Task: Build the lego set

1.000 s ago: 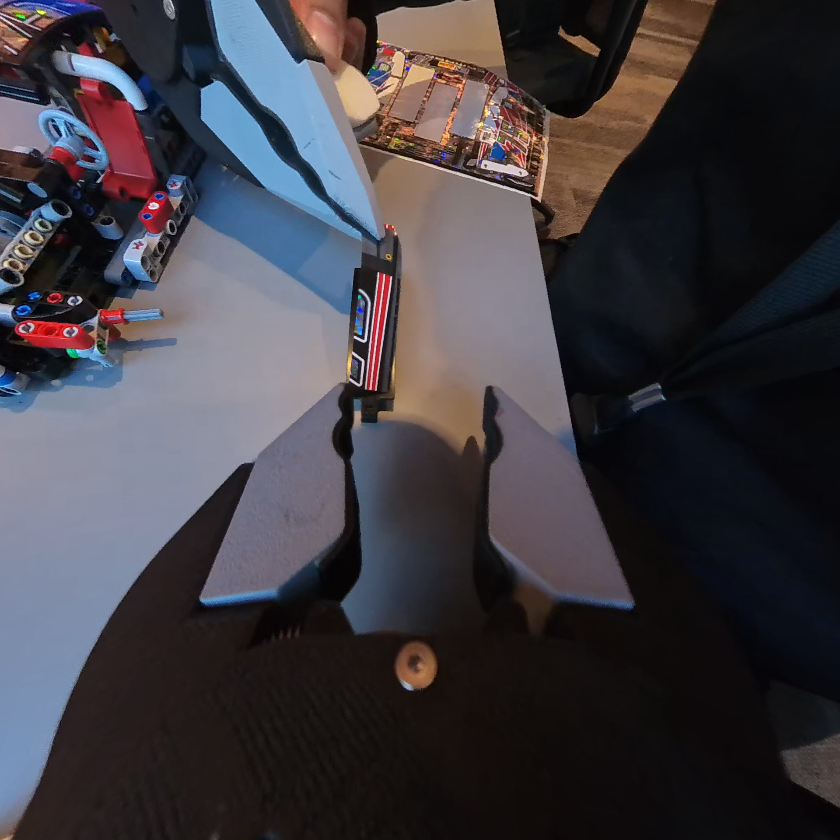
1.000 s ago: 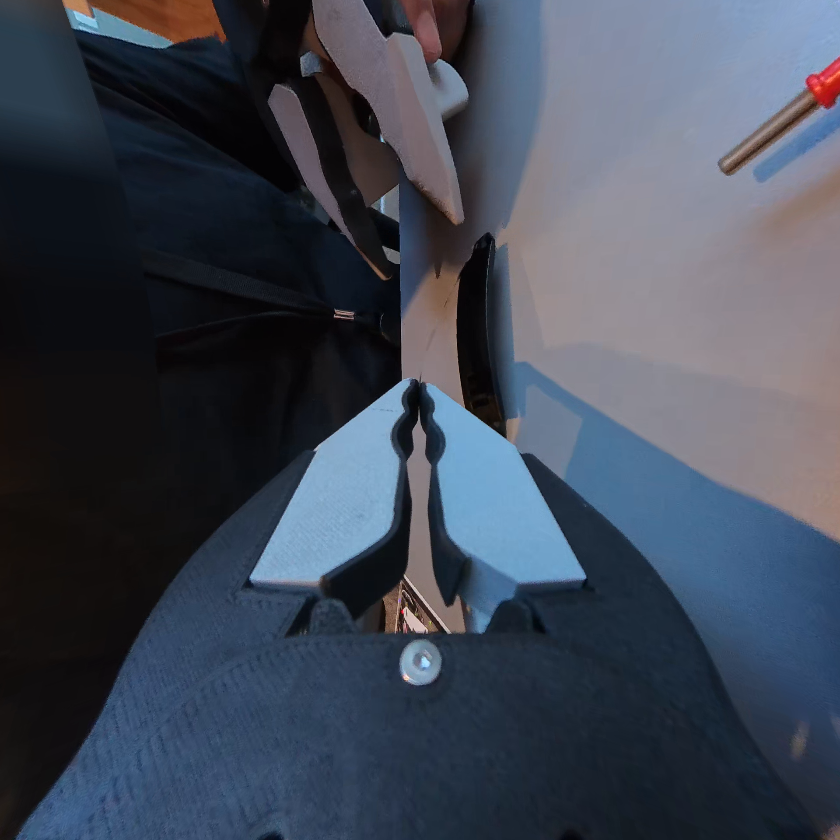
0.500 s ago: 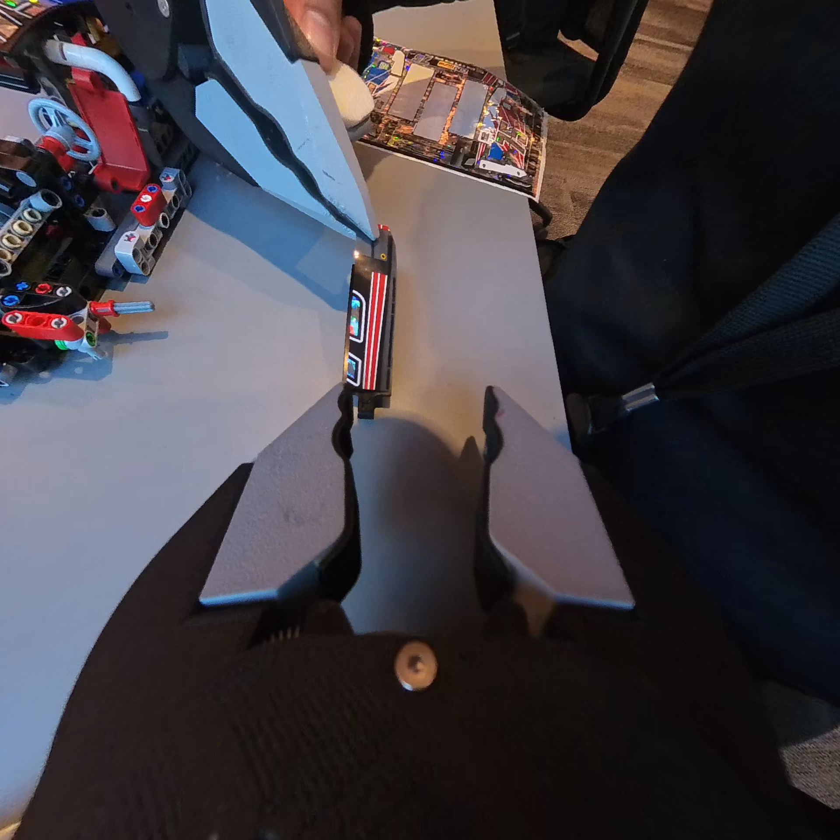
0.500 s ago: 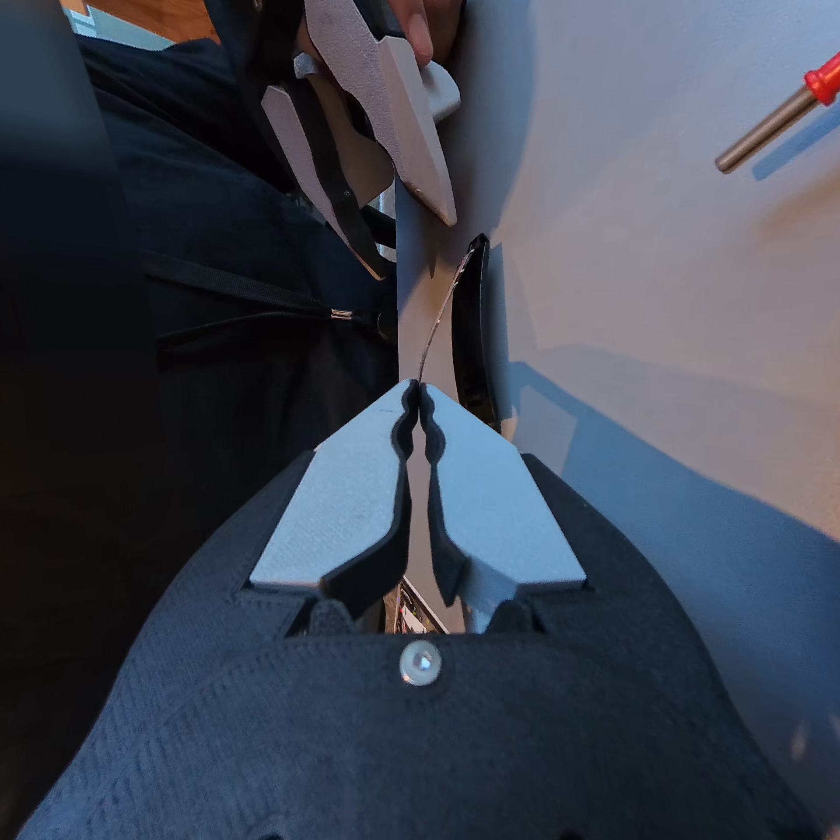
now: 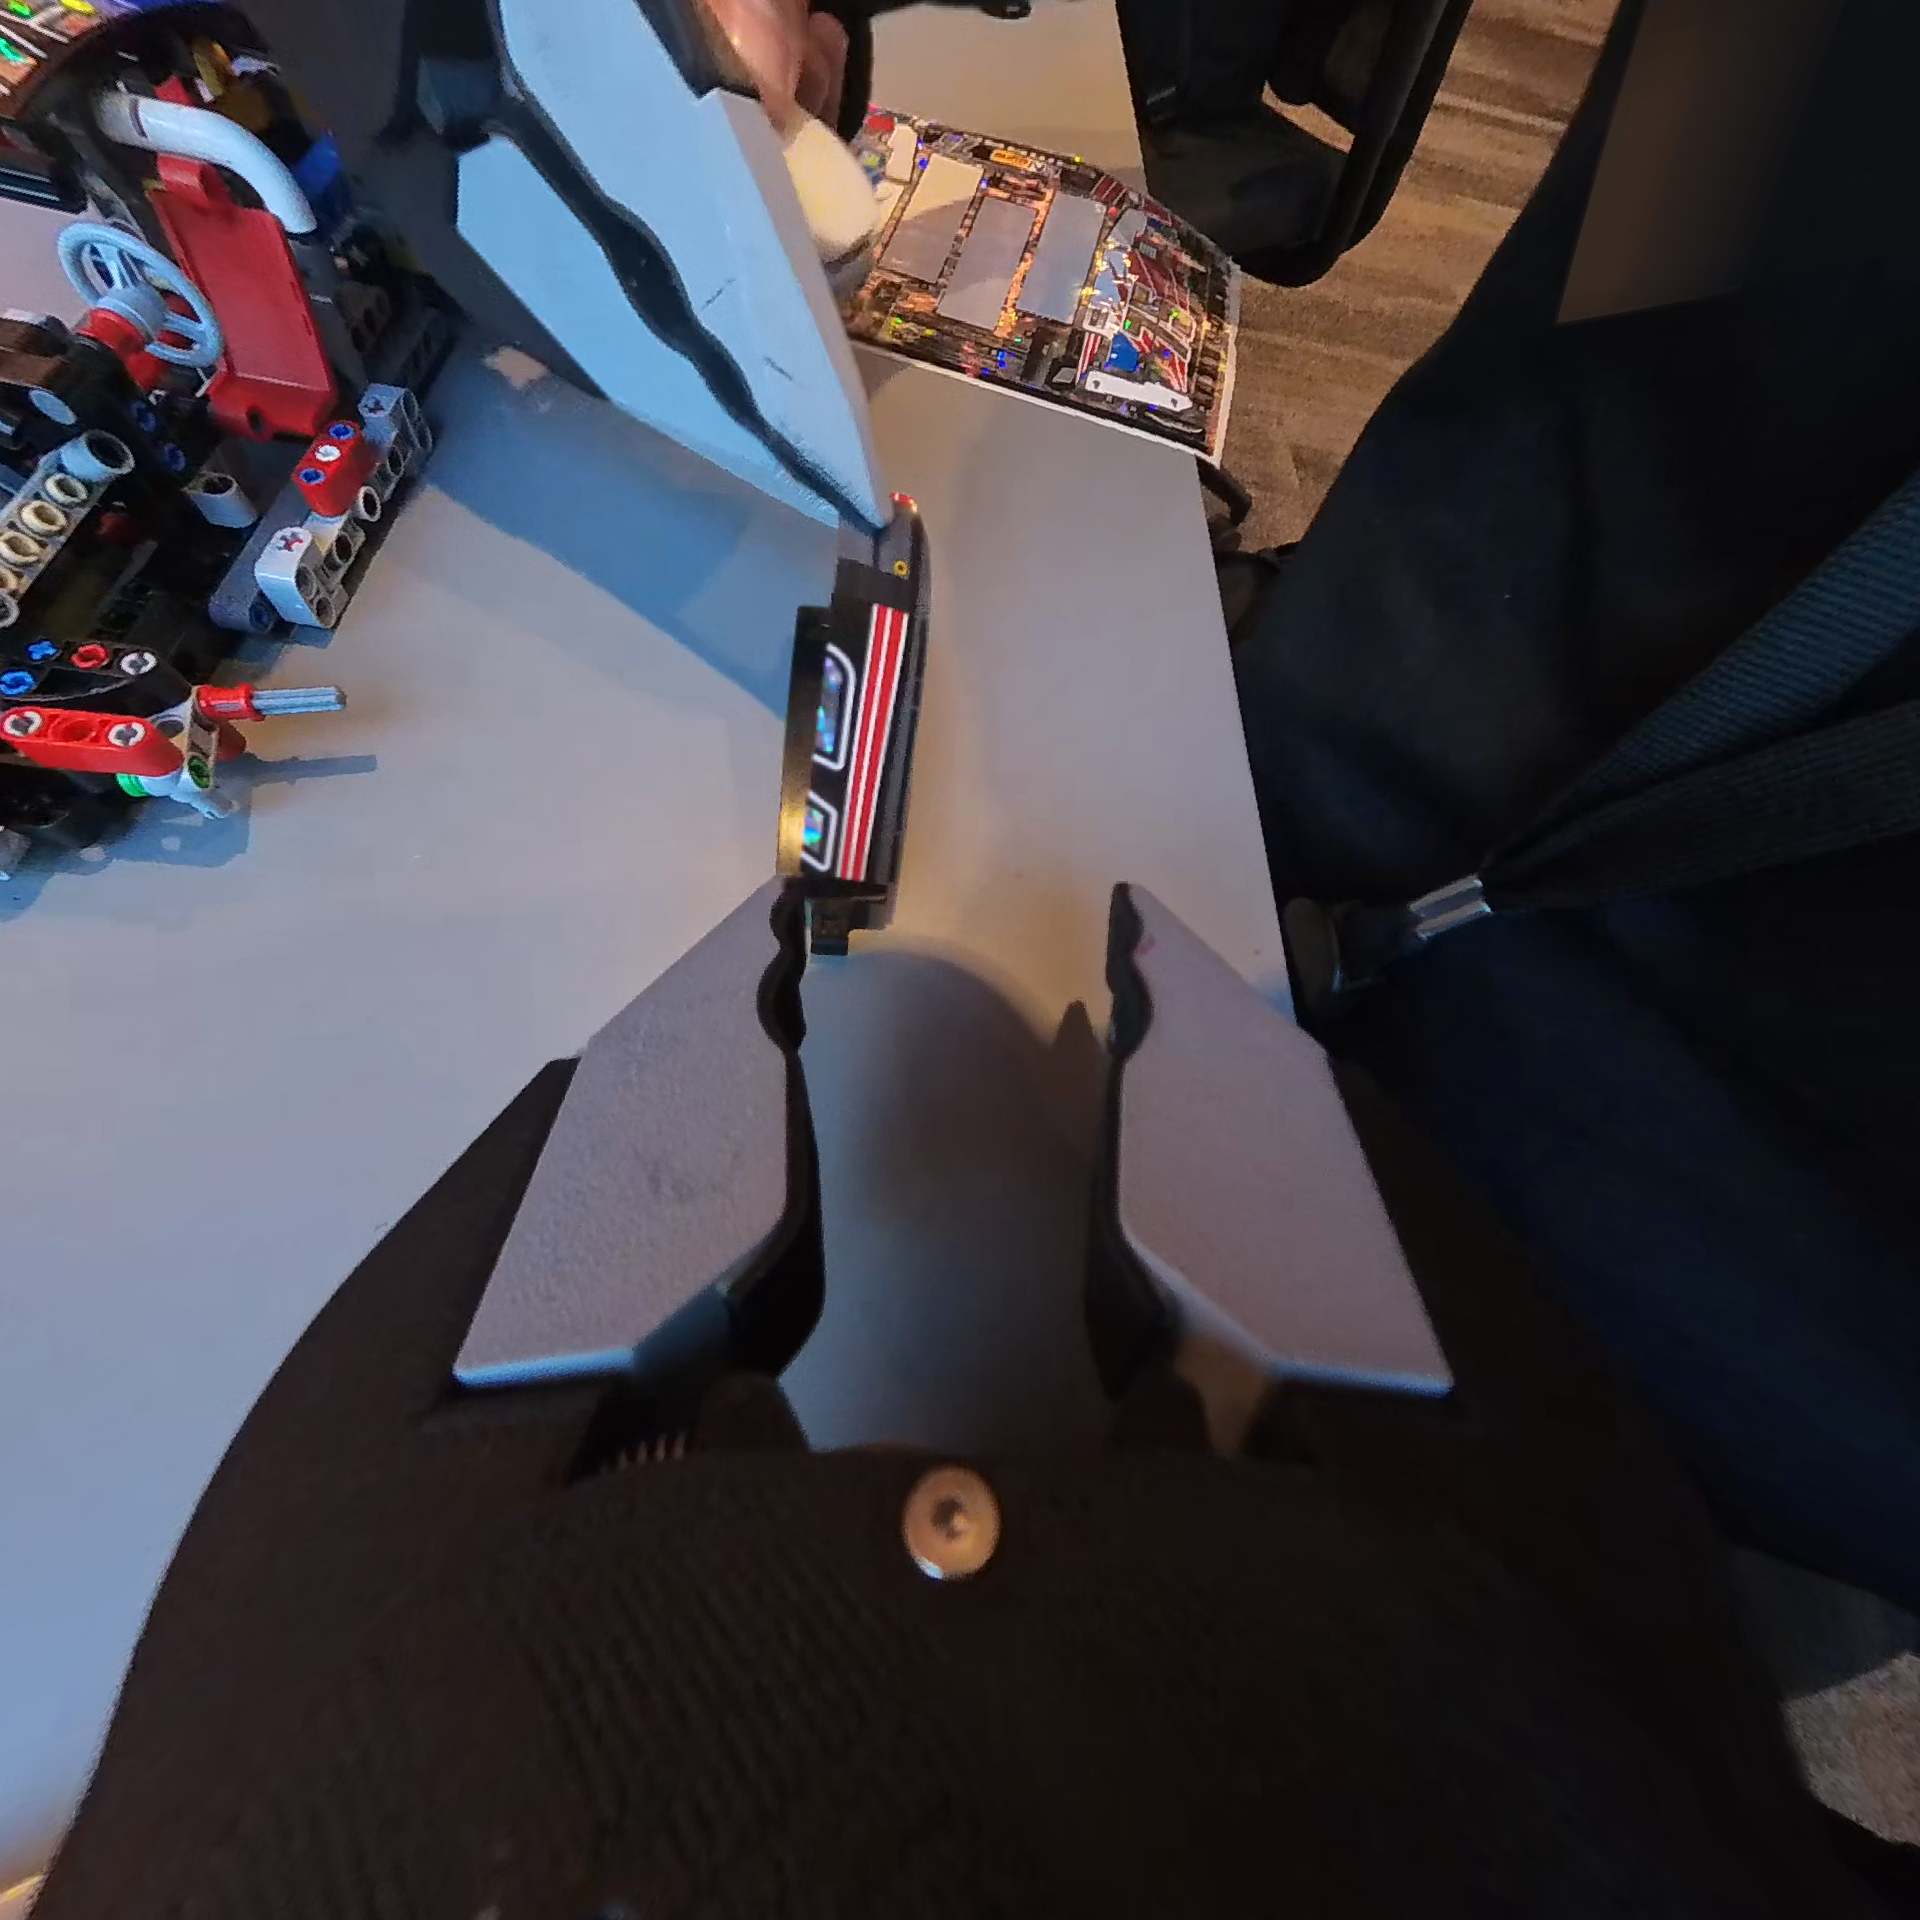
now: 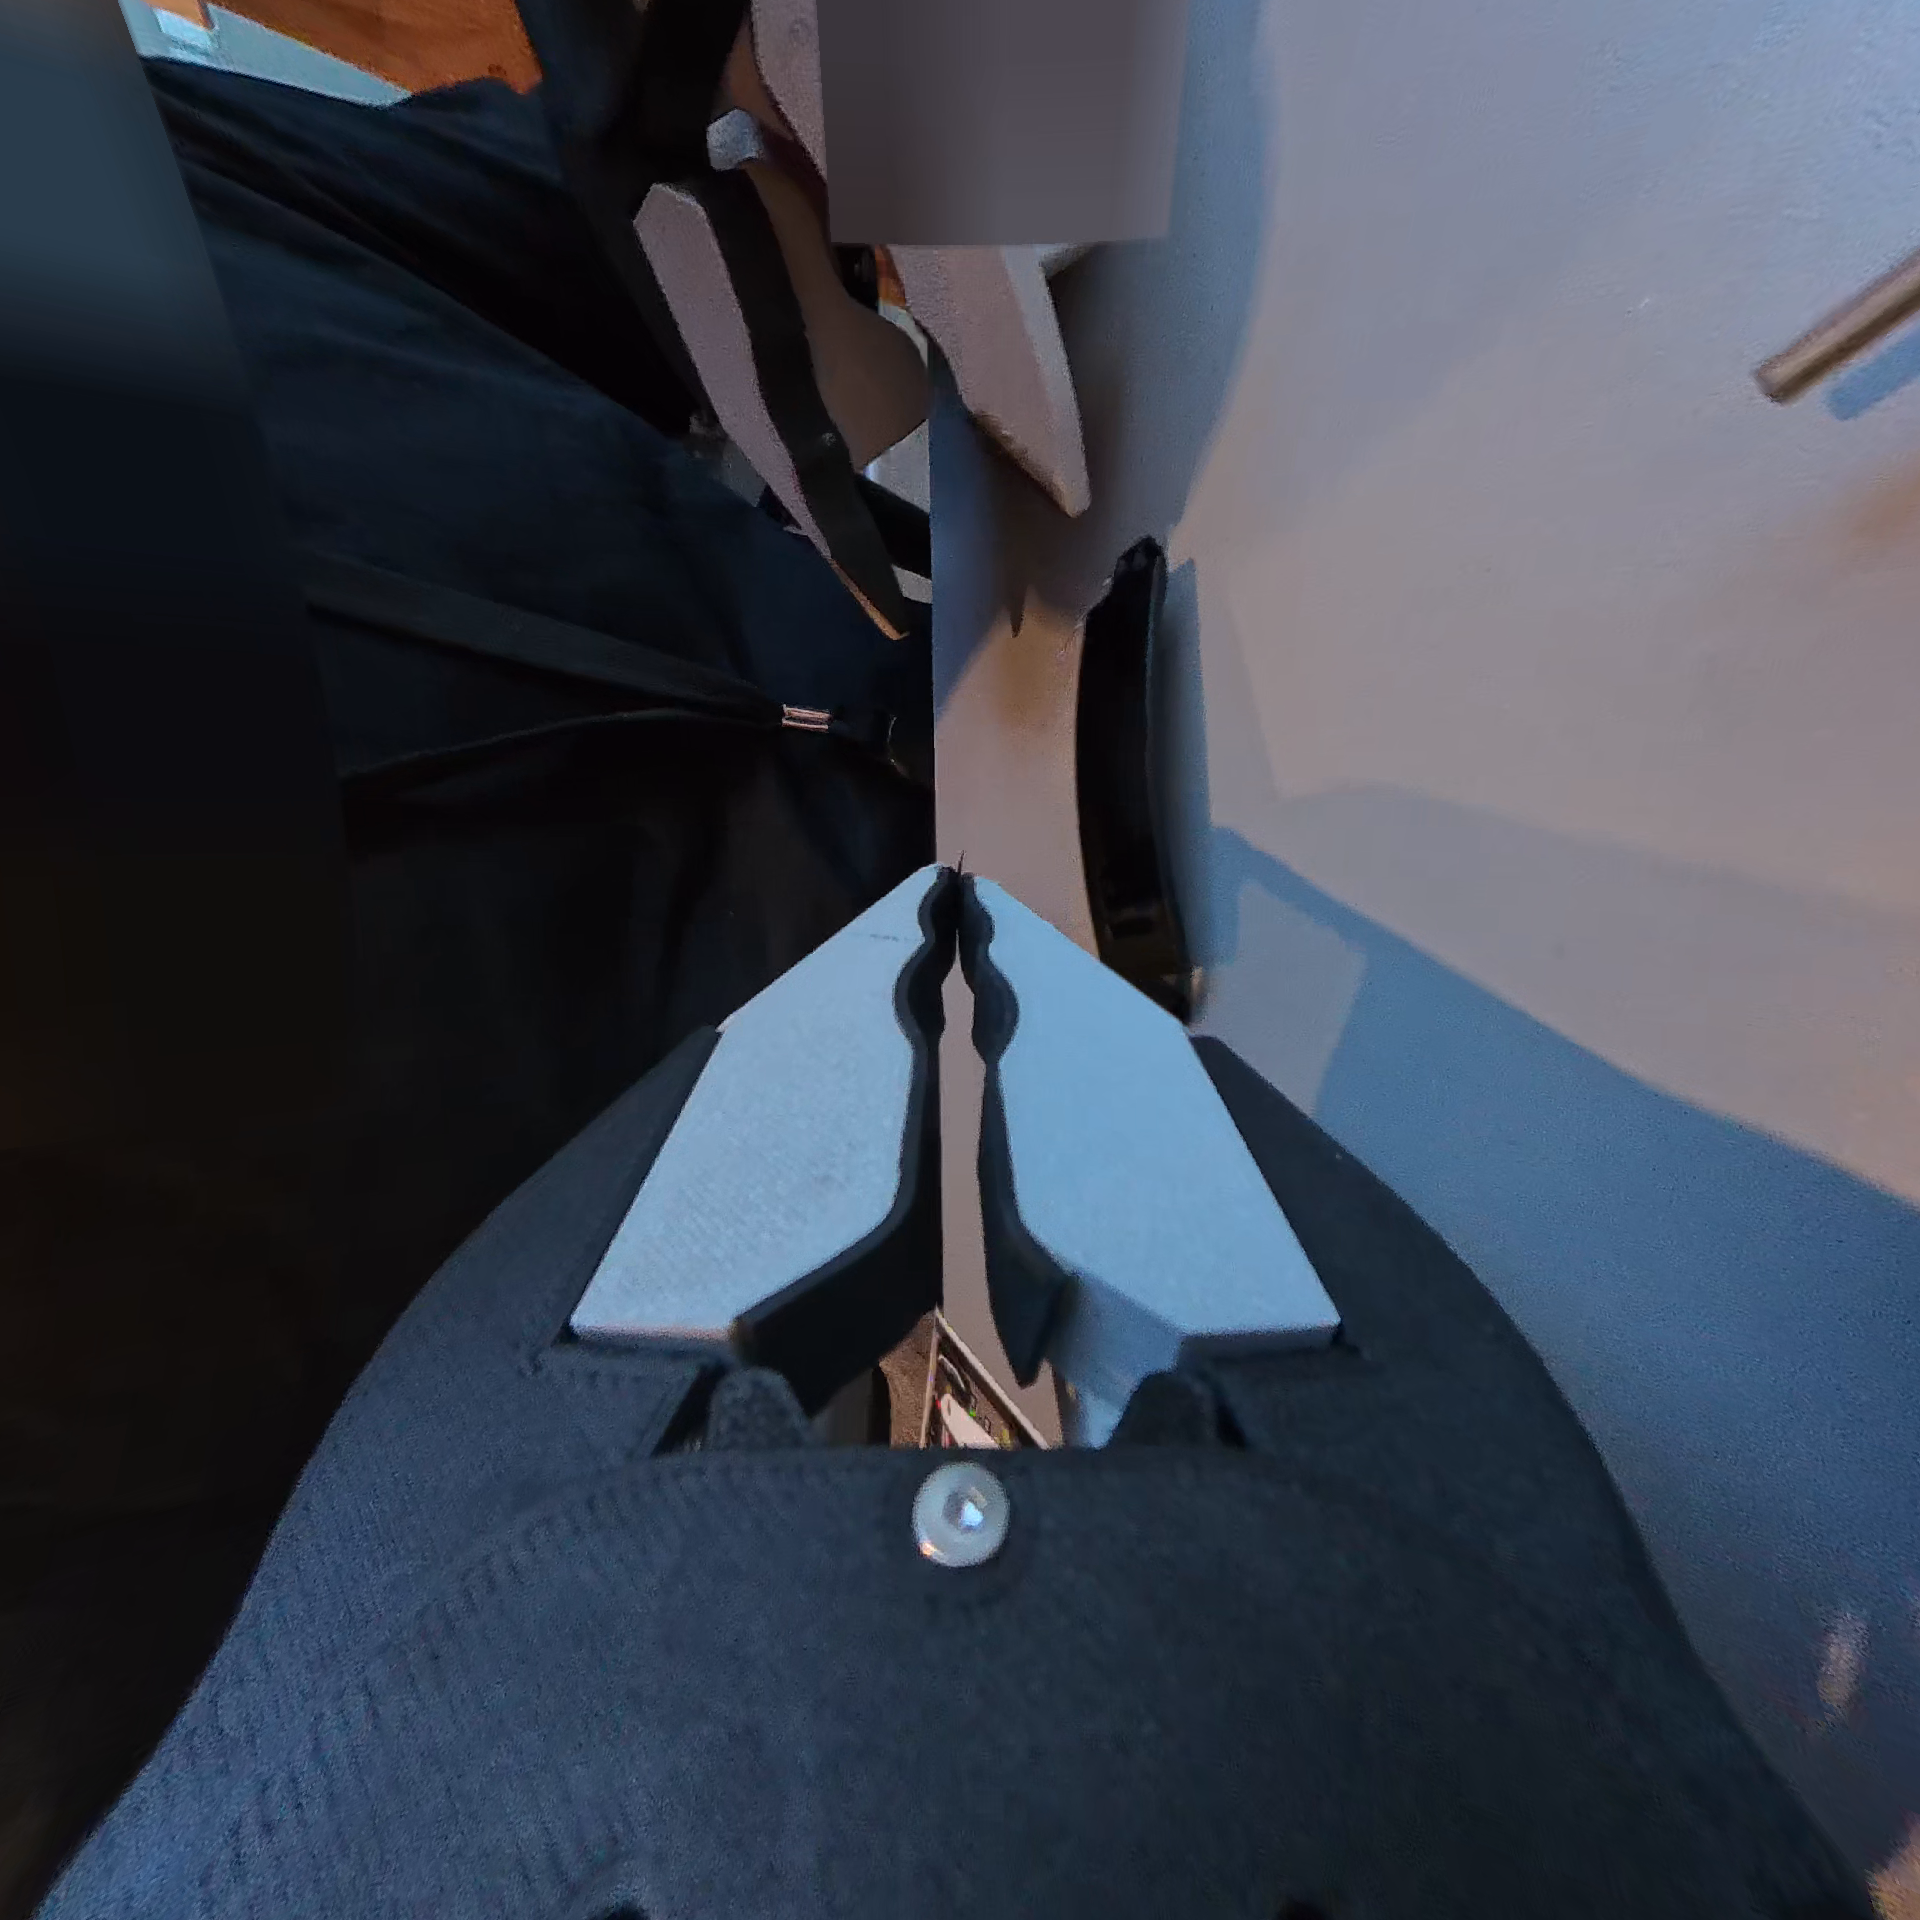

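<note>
A black lego panel (image 5: 916, 665) stands on its long edge on the grey table (image 5: 468, 1039). A black sticker with red and white stripes (image 5: 868, 727) lies against its face, its left edge standing off. My right gripper (image 6: 958, 881) is shut, with a thin dark sliver at its tips. In the left wrist view its tips (image 5: 878, 509) meet the far end of the sticker. The panel (image 6: 1127, 769) is just right of them. My left gripper (image 5: 951, 899) is open and empty, its left fingertip (image 5: 784, 914) at the panel's near end. It also shows in the right wrist view (image 6: 982, 566).
A partly built lego vehicle (image 5: 208, 343) in black, red and grey stands at the left, with a grey axle (image 5: 291, 701) sticking out. A shiny sticker sheet (image 5: 1049, 270) lies at the table's far edge. A person in dark clothes (image 5: 1610, 727) sits along the table's right edge. There is about 8 centimeters between the tips of the two grippers.
The thin curved line from my right gripper's tips to the panel no longer shows. The panel and sticker have barely shifted. My left gripper stays open at the near end.
</note>
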Available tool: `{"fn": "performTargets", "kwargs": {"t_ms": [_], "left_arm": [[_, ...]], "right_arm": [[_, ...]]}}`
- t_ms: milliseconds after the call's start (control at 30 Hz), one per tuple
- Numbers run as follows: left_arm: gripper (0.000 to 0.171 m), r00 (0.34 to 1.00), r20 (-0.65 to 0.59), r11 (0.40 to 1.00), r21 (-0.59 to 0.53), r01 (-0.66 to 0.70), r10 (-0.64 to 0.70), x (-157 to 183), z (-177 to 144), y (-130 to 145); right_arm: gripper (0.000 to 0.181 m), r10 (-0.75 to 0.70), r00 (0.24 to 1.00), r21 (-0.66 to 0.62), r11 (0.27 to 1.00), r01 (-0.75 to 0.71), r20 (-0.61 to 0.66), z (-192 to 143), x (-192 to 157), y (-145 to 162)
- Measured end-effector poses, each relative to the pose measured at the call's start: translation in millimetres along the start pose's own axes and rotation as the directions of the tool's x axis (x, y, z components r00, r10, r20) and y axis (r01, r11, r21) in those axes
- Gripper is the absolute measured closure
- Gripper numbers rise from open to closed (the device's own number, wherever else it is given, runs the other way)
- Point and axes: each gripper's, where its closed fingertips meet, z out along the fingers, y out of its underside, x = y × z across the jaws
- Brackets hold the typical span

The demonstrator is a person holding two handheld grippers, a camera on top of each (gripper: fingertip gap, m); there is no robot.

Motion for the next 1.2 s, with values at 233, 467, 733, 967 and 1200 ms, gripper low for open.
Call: {"fn": "performTargets", "kwargs": {"t_ms": [233,467,733,967,1200], "left_arm": [[0.115,1.000,-0.004,1.000,0.012,-0.005,0.005,1,-1,-1],[0.111,1.000,0.018,1.000,-0.012,-0.015,0.015,-10,0,-2],[0.123,0.999,0.020,0.988,-0.146,-0.044,0.048,-21,23,6],[0.149,0.997,0.030,0.981,-0.184,-0.059,0.066,-18,33,8],[0.149,0.996,-0.015,0.978,-0.191,-0.084,0.082,10,35,12]], "right_arm": [[0.181,-0.031,0.998,0.063,0.997,0.034,-0.058,-1,-6,-5],[0.181,-0.026,0.997,0.087,0.996,0.032,-0.066,-9,-11,2],[0.181,-0.021,0.996,0.151,0.988,0.035,-0.089,-27,-22,14],[0.181,-0.028,0.996,0.169,0.985,0.043,-0.086,-26,-26,21],[0.181,-0.037,0.998,0.159,0.986,0.044,-0.048,-10,-32,28]]}}
